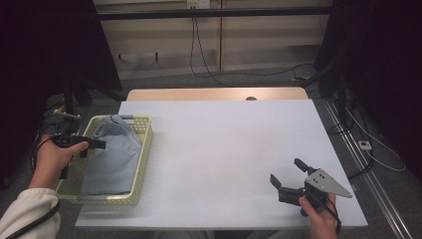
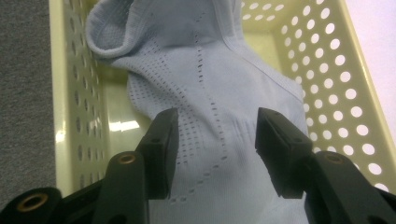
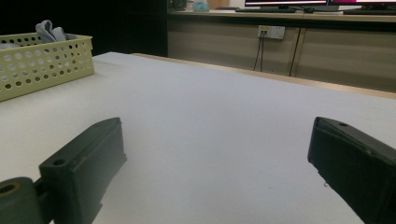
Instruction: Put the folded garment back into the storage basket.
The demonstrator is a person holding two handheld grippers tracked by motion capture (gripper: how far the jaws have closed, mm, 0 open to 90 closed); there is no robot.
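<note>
High view. White matte rectangular table point(image 1: 224, 149); bare wood strip along its far edge. At 9 o'clock on the table, a pale yellow perforated plastic basket point(image 1: 144, 149), rectangular, with rounded rim. Inside it lies a light blue knit garment point(image 1: 114, 154), soft and crumpled, covering most of the basket floor. Left gripper point(image 1: 92, 144), black, held in the left hand point(image 1: 52, 159), sits over the basket's left rim with its tips above the cloth. Right gripper point(image 1: 288, 181), black with grey three-cornered plate, is at 5 o'clock near the table's front edge, jaws spread with nothing between them. Wide bare table surface lies between basket and right gripper.

Left gripper view. Jaws stand partly apart, straddling the garment; the cloth, with rows of small eyelet holes and a ribbed hem, bulges up between them. Whether the pads press the fabric is unclear from this angle. Basket walls point(image 2: 327, 70) run close on both sides.

Right gripper view. Jaws released, wide, low over smooth white table point(image 3: 224, 121). Basket point(image 3: 42, 65) at 10 o'clock, well apart, cloth point(image 3: 49, 30) peeking above its rim.
</note>
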